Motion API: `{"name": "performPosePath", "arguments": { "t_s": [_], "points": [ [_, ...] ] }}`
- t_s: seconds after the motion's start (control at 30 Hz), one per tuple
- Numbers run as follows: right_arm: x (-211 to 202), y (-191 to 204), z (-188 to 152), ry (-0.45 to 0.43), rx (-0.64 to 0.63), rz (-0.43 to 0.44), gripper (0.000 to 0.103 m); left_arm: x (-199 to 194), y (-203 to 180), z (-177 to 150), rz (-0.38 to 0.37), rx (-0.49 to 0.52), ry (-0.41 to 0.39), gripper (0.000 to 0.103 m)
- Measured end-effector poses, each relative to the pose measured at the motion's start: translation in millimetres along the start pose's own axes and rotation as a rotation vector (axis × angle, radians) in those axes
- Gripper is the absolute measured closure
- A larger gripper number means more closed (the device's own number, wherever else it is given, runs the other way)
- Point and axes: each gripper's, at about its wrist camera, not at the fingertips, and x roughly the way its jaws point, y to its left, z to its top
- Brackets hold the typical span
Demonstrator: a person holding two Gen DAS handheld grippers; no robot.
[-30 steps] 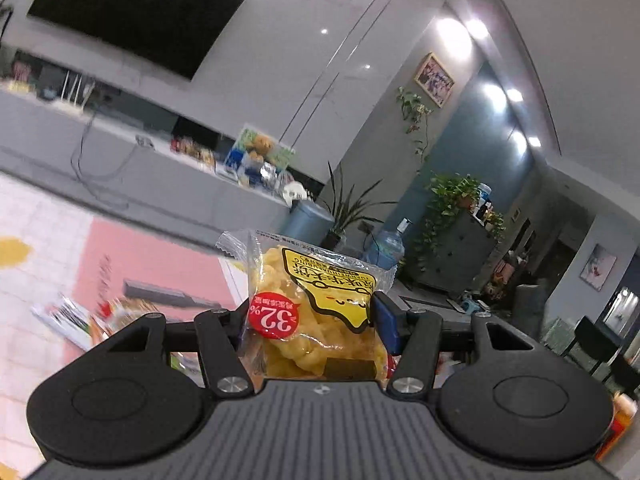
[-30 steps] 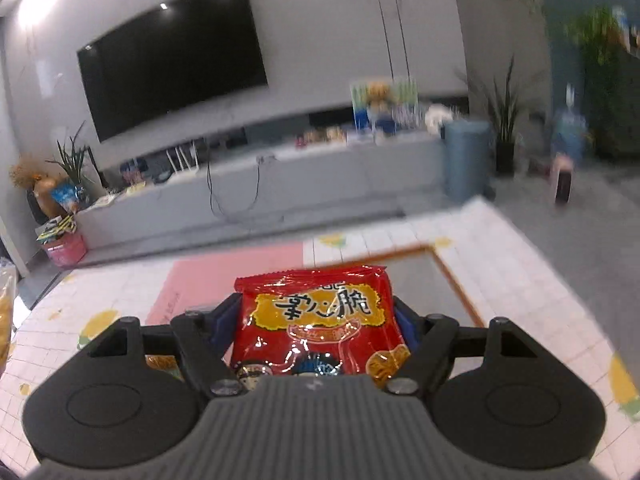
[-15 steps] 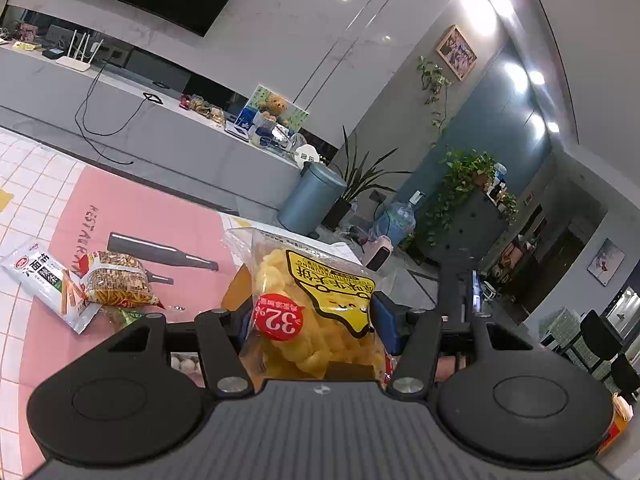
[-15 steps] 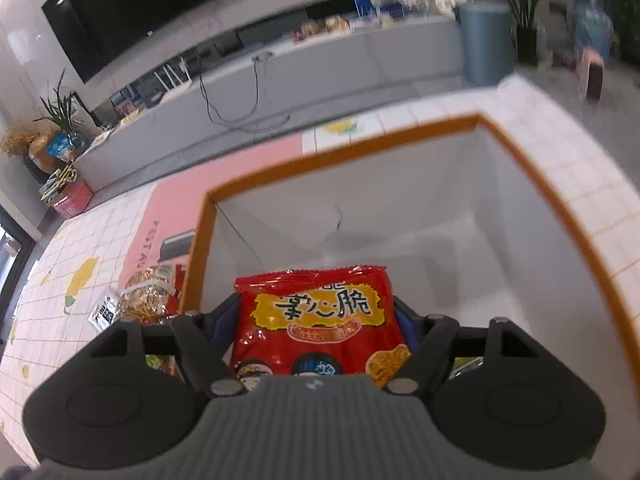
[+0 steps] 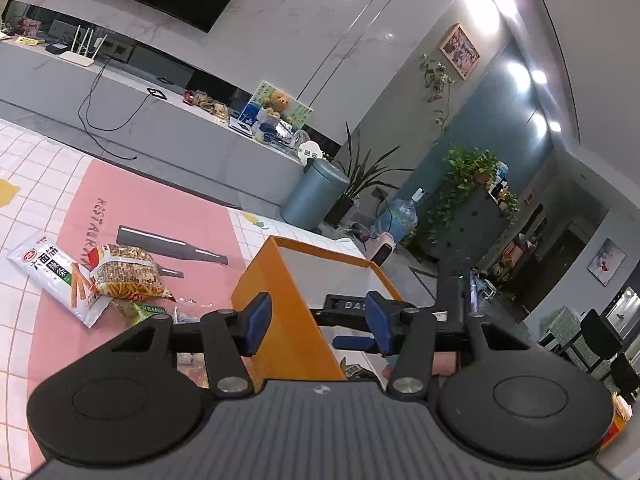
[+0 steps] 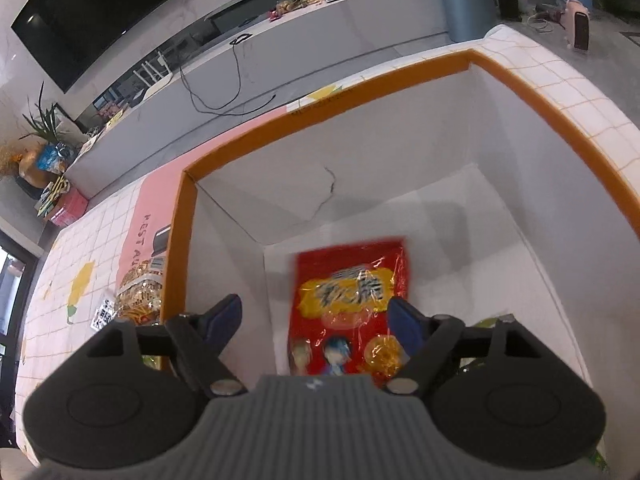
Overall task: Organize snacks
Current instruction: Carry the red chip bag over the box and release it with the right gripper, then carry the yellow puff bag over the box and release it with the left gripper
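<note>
My right gripper [image 6: 314, 322] hangs over the orange-rimmed box [image 6: 400, 88], and its jaws are opening. The red snack bag [image 6: 352, 304] is free of the pads and shows blurred, low against the box's white floor. My left gripper [image 5: 319, 326] stands beside the box's orange outer wall [image 5: 280, 304]; its jaws are closing with nothing between them. The yellow snack bag is out of sight. In the left wrist view the right gripper [image 5: 352, 320] reaches in over the box rim.
On the pink mat left of the box lie a white stick-snack packet [image 5: 52, 276], a noodle bag [image 5: 128, 272] and a green packet [image 5: 148, 310]. Something green shows in the box's near right corner [image 6: 492, 320]. A TV bench and a grey bin [image 5: 312, 196] stand beyond.
The yellow bag has left my left gripper, whose jaws now stand empty. My right gripper dipped over the box, opened, and the red bag dropped out of it.
</note>
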Motion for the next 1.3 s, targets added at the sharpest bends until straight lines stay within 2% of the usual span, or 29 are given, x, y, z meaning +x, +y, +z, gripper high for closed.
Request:
{"name": "performPosePath", "arguments": {
  "t_s": [0.03,0.13,0.2,0.27,0.4,0.47,0.53,0.63,0.7,0.73,0.87,1.0,1.17,1.3],
  "points": [
    [-3,1,0,-0.009,-0.014,-0.008,0.025,1,0,0,0.001,0.004,0.010,0.043],
    [-12,-1,-2,-0.036,-0.042,-0.044,0.023,6,-1,-5,-0.008,0.084,0.086,0.017],
    [-14,-5,0,-0.049,-0.034,-0.049,0.021,11,-3,-14,0.004,0.163,0.144,0.016],
    [-19,-9,2,-0.061,-0.015,-0.040,0.021,22,0,-23,0.047,0.233,0.213,0.013],
    [-26,-9,0,-0.089,-0.012,-0.020,0.020,54,16,-40,0.203,0.159,0.336,0.012],
    [-31,-10,-1,-0.099,-0.018,-0.019,0.018,68,17,-50,0.218,0.132,0.364,0.009],
    [-33,-10,-2,-0.104,-0.023,-0.018,0.018,82,15,-61,0.226,0.143,0.402,0.008],
    [-38,-14,-3,-0.107,-0.026,-0.019,0.018,104,6,-79,0.322,0.204,0.448,0.008],
    [-40,-14,-3,-0.111,-0.024,-0.025,0.018,116,3,-89,0.359,0.217,0.480,0.002],
    [-40,-15,-3,-0.114,-0.021,-0.026,0.018,117,3,-91,0.353,0.213,0.468,0.000],
    [-40,-16,-3,-0.116,-0.015,-0.020,0.018,105,5,-92,0.369,0.208,0.448,0.015],
    [-43,-16,-3,-0.122,-0.014,-0.020,0.018,81,23,-86,0.420,0.168,0.461,0.018],
    [-45,-15,-4,-0.129,-0.009,-0.006,0.017,68,26,-77,0.429,0.207,0.507,0.013],
    [-49,-14,-6,-0.128,-0.013,-0.010,0.012,73,8,-72,0.450,0.259,0.470,0.002]
  ]
}}
